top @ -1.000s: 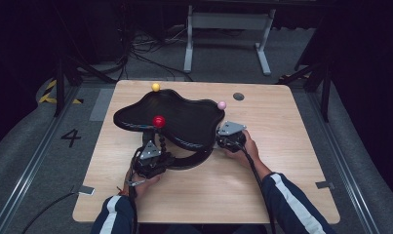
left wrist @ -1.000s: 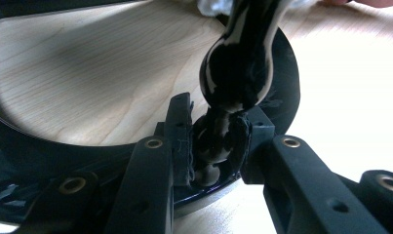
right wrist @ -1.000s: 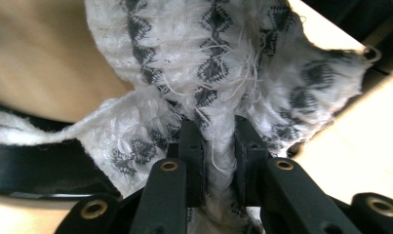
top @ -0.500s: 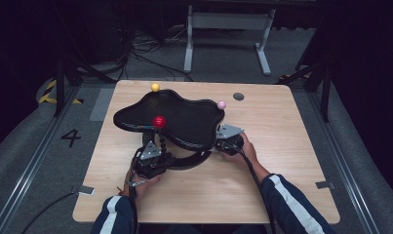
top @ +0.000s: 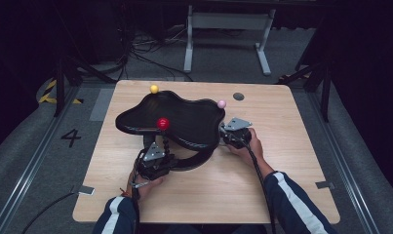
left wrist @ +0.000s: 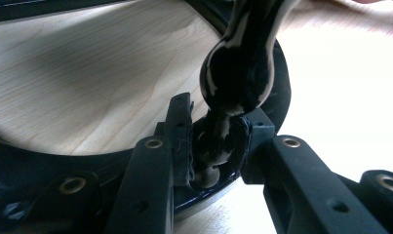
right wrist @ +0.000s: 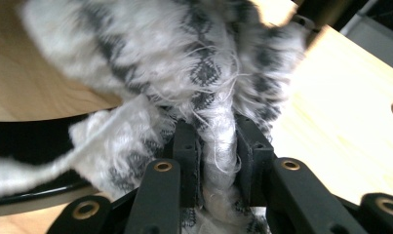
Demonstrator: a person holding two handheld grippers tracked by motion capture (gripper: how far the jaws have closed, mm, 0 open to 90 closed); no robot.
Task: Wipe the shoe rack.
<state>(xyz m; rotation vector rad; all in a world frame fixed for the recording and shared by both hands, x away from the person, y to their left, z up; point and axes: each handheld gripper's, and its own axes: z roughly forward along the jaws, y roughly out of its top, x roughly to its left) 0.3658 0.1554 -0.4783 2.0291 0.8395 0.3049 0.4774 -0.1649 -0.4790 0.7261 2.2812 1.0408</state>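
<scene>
Nearest, my left gripper clamps narrow on the stand's black beaded post, steadying it on the counter. Farther off, my right gripper, its jaws just now opening, pinches white knit fabric at the stand's edge. The next move, I judge, is a clean release without snagging.

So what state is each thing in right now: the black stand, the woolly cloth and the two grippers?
Black stand: upright, held by its beaded post.
Left gripper: shut on the post.
Right gripper: jaws have just been opening a little, with the cloth pinched between the pads.
Woolly cloth: bunched up, one fold in the right gripper.
</scene>
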